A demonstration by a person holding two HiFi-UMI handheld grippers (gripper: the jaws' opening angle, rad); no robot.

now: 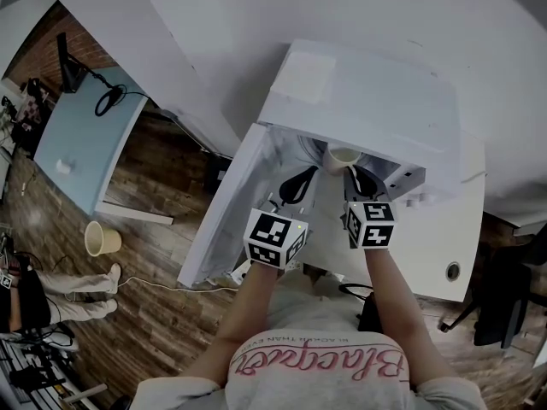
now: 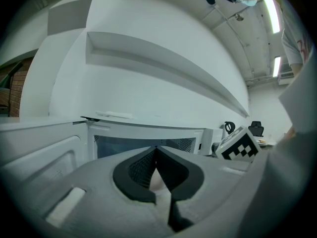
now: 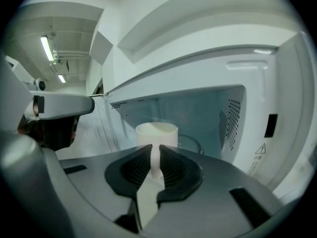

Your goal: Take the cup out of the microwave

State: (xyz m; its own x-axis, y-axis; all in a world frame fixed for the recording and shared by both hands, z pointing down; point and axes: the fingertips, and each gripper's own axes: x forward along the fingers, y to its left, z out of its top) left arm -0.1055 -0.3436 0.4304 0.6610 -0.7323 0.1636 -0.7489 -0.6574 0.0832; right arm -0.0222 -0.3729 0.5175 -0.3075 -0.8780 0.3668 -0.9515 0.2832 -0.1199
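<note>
Gripping cup (image 3: 156,133) at microwave (image 3: 257,108) mouth, right gripper (image 3: 154,151); left gripper (image 2: 156,156) closed beside door (image 1: 226,203)

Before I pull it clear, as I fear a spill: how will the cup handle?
The cup looks stiff: its round rim holds shape. Gripped by the right gripper on one narrow part, it may swing or tip. Contents unclear, so weight is uncertain.

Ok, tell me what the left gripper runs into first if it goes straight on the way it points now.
The left gripper points into the open microwave. Nothing shows in its line before the cavity's back wall, so it would probably meet that first, though depth is hard to judge here.
</note>
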